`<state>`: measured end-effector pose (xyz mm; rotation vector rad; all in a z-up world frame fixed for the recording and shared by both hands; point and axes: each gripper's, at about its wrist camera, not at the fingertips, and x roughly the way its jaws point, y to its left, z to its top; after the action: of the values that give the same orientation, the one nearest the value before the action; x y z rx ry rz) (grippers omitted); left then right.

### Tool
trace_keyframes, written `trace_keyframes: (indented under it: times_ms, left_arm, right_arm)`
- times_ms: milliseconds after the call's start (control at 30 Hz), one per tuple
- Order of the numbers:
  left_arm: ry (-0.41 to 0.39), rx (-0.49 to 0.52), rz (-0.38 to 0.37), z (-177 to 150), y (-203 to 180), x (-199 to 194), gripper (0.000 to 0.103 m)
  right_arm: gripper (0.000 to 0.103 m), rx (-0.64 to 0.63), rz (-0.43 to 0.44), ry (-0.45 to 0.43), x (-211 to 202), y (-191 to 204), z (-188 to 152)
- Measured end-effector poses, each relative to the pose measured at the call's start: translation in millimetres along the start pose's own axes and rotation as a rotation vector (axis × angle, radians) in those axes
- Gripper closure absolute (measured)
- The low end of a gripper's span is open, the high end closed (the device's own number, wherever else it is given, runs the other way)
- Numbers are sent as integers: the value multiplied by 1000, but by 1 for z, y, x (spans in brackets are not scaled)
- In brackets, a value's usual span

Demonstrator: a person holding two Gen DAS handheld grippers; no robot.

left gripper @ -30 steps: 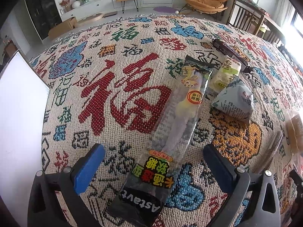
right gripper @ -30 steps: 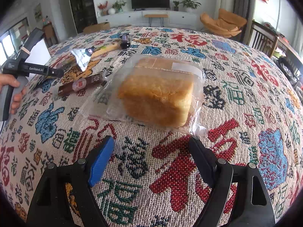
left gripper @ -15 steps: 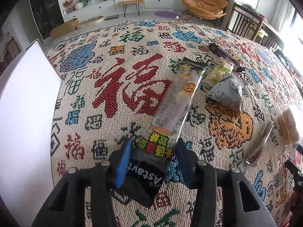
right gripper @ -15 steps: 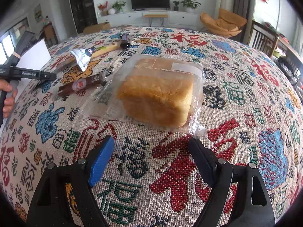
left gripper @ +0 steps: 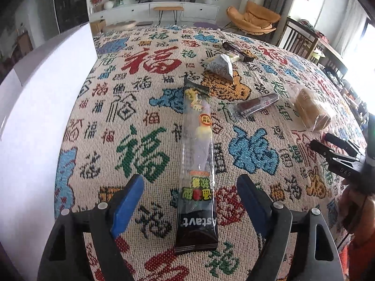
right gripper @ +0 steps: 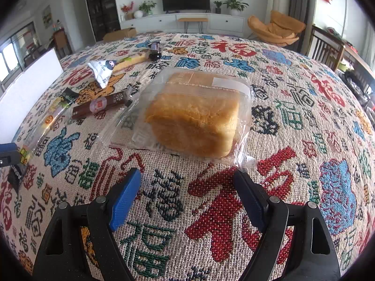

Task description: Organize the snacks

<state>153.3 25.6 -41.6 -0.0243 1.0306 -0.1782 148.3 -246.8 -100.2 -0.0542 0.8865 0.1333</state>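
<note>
A long clear candy packet (left gripper: 198, 154) with a black end lies flat on the patterned tablecloth (left gripper: 140, 154). Its black end sits between the blue pads of my left gripper (left gripper: 189, 182), whose jaws are opening and do not touch it. From the right wrist view the same packet (right gripper: 50, 114) runs toward the left gripper's blue pad (right gripper: 7, 154) at the left edge. My right gripper (right gripper: 187, 175) stands open just short of a bagged bread loaf (right gripper: 194, 121), with only cloth between its fingers.
A white box (left gripper: 35, 117) stands along the left side. A brown bar (left gripper: 257, 104), a white triangular packet (left gripper: 221, 66), a pale cake bar (right gripper: 131, 62) and a dark bar (left gripper: 239, 50) lie farther back. A hand holds the right gripper (left gripper: 337, 154).
The left gripper shut on the packet's black end, dragged it back across the cloth and turned it straight, then opened off it. The right gripper and the bread have not moved.
</note>
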Motion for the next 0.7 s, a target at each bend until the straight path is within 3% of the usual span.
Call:
trace_keyframes:
  times_ms: [100,200,300,433,600,700]
  left_arm:
    - [24,5,-21,13,0,17,22]
    - [50,34,4,25,-2,44,22]
    - [-13,20,83,30,6,51,21]
    - [-85,-102,40,32,33,48,16]
    - [-102,-5,140,27,19,55,5]
    - [-101,-49,107,28,28,55,1]
  right_arm:
    - [19,1,1,0,0,0,0]
    - [19,1,0,0,0,0,0]
    - [19,1,1,0,0,0,0]
    - [19,0,0,0,1,0,0]
    - [19,-1,-2,1,1,1,0]
    - [19,-2,-4,1,2,2,1]
